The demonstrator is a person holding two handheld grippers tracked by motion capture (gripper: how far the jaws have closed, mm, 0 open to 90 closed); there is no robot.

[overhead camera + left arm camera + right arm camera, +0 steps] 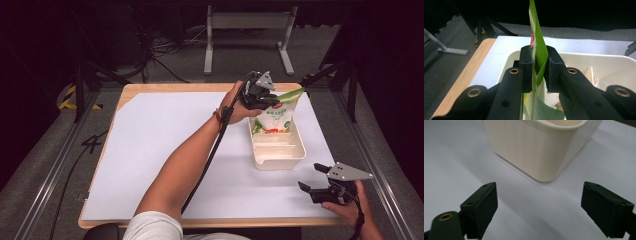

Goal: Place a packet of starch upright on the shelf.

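Note:
A white and green snack bag [276,114] stands tilted in the far compartment of a cream divided bin [295,150]. My left gripper [265,96] is shut on the bag's green top edge [539,53], which is pinched between its black pads above the bin [604,65]. My right gripper [312,179] rests near the table's front right corner with its jaws wide open and nothing between them. The gap between its jaws [539,202] faces a rounded corner of the bin [544,150] over the white sheet.
A white sheet [165,145] covers most of the wooden table [125,95]. The near compartment of the bin holds nothing visible. A metal stand [247,35] and cables lie on the floor behind the table. Rails run along both table sides.

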